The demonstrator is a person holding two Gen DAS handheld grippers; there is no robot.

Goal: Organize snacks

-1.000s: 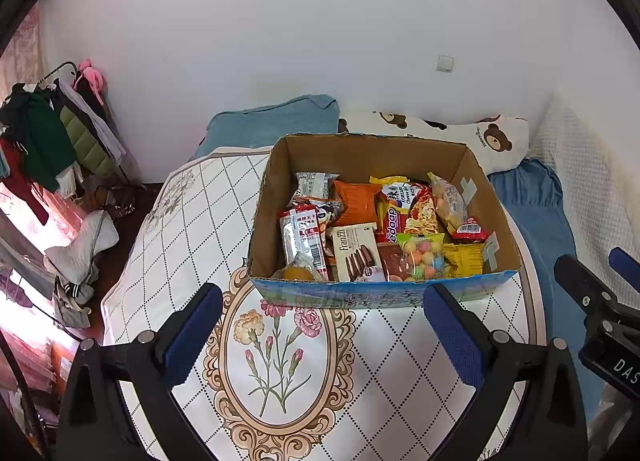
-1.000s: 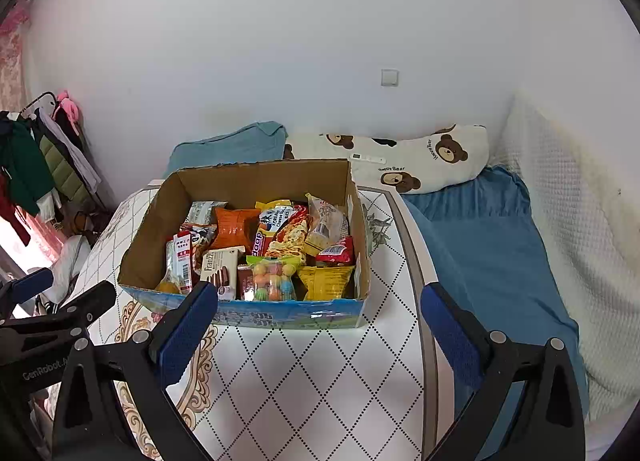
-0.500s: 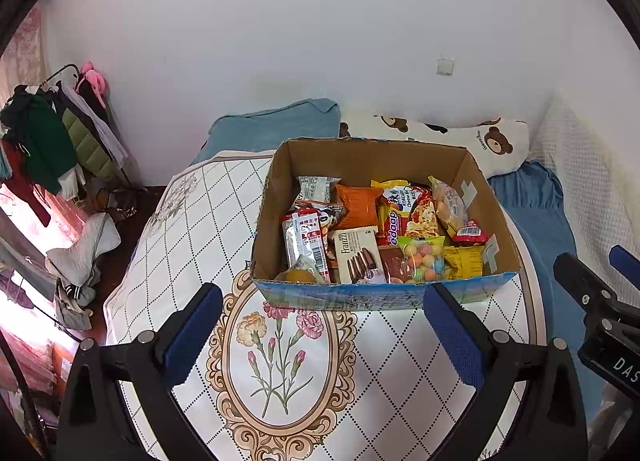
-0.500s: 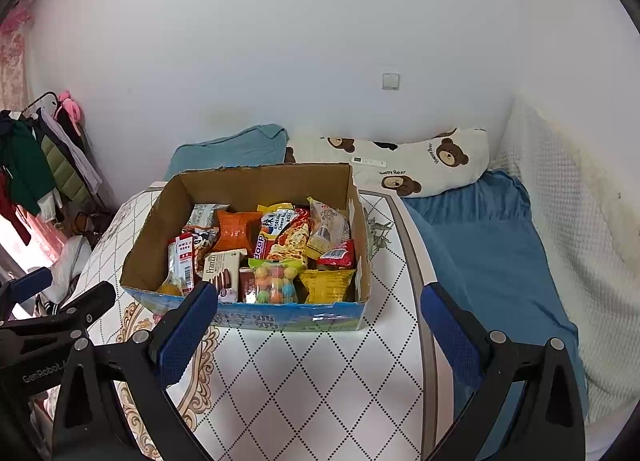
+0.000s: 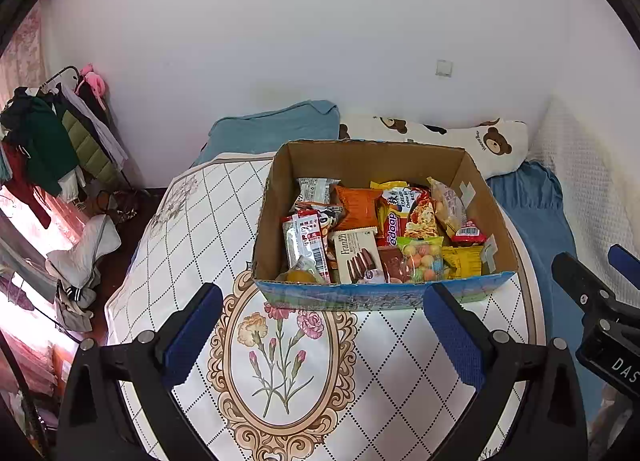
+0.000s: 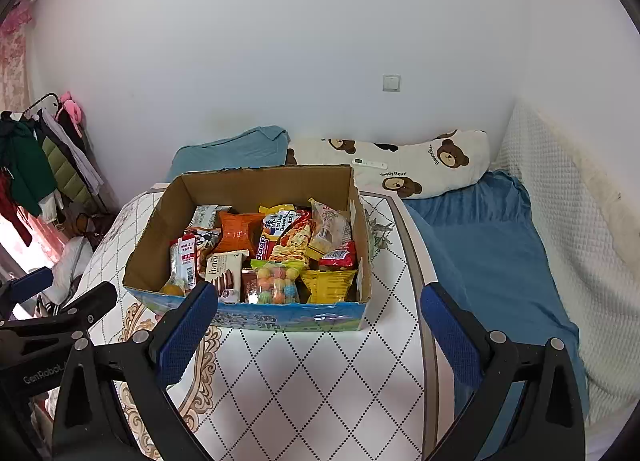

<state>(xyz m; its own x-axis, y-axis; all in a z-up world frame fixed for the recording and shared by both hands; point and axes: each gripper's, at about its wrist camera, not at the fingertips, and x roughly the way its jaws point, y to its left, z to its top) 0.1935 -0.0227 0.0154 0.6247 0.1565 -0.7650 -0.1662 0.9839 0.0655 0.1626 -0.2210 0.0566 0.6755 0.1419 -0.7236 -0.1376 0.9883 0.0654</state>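
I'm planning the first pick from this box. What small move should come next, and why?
Probably ease the right gripper forward and down toward the yellow packet at the cardboard box's near right corner. Both grippers are open and empty, short of the box, and that packet sits closest to the right one.

You have a round table (image 5: 192, 221) under a white diamond-check cloth with a flower medallion (image 5: 280, 345) at its near middle, and one open cardboard box (image 5: 384, 297) packed with snack packets sits on its far right part
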